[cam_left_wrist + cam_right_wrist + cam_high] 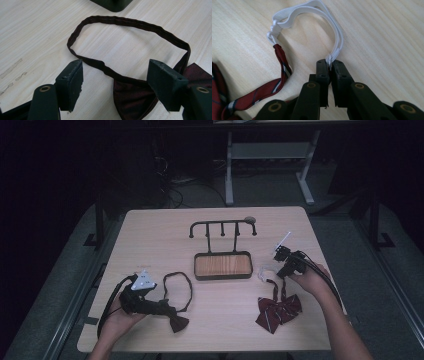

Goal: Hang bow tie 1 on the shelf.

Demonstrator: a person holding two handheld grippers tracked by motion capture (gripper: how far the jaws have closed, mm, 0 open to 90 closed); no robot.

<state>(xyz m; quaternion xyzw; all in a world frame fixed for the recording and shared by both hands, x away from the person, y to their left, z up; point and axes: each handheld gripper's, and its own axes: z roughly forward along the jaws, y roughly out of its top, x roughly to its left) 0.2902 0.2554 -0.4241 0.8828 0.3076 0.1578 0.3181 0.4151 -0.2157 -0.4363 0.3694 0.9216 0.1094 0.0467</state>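
right gripper view: right gripper (331, 65) with jaws closed on the white elastic loop (312, 10) of the striped red bow tie (278, 310) lying on the surface (165, 235) – light, limp, stretchy, best held at the band – while left gripper (117, 82) gapes over the maroon bow tie (130, 97).

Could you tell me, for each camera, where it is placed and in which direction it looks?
High view: above the person's side, facing forward and down on the table; both forearms, left gripper and right gripper show.
Left gripper view: along its open jaws at the dark bow tie.
Right gripper view: along its jaws, shut on the white elastic band of the striped bow tie.
Shared: both ties appear from above too.
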